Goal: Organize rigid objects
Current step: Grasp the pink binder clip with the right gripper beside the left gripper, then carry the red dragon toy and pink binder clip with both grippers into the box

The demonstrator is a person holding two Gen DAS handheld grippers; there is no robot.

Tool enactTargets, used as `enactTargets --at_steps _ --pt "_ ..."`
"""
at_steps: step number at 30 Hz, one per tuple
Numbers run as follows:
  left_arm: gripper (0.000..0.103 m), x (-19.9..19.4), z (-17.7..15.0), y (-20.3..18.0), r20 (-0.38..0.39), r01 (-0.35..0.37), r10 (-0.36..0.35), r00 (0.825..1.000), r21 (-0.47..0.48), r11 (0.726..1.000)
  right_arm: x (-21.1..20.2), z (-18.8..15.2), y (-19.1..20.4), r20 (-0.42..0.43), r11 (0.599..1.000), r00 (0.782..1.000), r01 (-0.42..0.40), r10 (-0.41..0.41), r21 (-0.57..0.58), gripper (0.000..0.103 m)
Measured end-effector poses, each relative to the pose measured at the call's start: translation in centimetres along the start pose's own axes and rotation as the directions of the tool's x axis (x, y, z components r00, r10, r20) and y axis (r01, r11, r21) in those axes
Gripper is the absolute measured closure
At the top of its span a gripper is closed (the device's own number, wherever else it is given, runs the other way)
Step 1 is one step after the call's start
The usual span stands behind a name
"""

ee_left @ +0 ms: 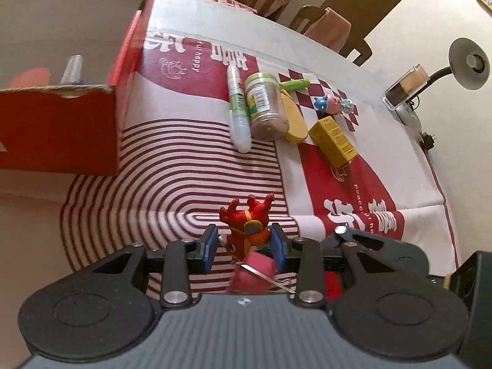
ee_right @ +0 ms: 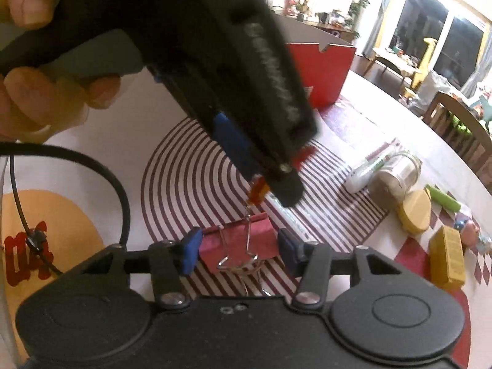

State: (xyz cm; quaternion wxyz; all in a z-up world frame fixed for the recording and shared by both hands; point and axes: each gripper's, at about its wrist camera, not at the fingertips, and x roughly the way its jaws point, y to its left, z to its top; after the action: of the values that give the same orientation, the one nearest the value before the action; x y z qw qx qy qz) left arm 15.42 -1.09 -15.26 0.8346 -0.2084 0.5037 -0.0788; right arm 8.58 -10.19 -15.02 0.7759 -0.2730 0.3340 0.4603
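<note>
My left gripper [ee_left: 245,246] is shut on a small red horse toy [ee_left: 247,226], holding it above the striped cloth. A pink binder clip [ee_left: 252,273] hangs from the toy on a chain. In the right wrist view the pink binder clip [ee_right: 238,247] sits between the blue pads of my right gripper [ee_right: 240,252], whose jaws stand apart on either side of it without clearly touching. The left gripper [ee_right: 255,141] reaches down from above, just beyond the clip. A red cardboard box [ee_left: 58,123] stands at the left.
On the patterned cloth [ee_left: 190,160] lie a white tube [ee_left: 238,107], a green-lidded jar [ee_left: 266,107], a yellow lid [ee_left: 295,120], a yellow box [ee_left: 333,138], a green stick [ee_left: 293,84] and a small pig figure [ee_left: 330,103]. A desk lamp [ee_left: 467,64] stands at the far right.
</note>
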Motion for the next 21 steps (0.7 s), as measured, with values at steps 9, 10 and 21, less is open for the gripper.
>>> enactTargets --at_steps 9,10,21 --pt "0.068 -3.3 0.5 1.3 0.042 0.101 -0.101 0.994 0.008 0.995 -6.2 1.5 -0.4 0.110 0.987 0.994 -0.029 0.012 0.156 0.051" --pt "0.068 -3.9 0.6 1.3 0.050 0.116 -0.117 0.992 0.014 0.993 -6.8 1.8 -0.8 0.124 0.982 0.992 -0.034 0.011 0.185 0.051" --pt "0.068 -10.1 2.9 2.7 0.178 0.195 -0.199 0.964 0.042 0.980 -9.3 5.8 -7.7 0.341 0.783 0.940 -0.193 -0.026 0.592 0.051"
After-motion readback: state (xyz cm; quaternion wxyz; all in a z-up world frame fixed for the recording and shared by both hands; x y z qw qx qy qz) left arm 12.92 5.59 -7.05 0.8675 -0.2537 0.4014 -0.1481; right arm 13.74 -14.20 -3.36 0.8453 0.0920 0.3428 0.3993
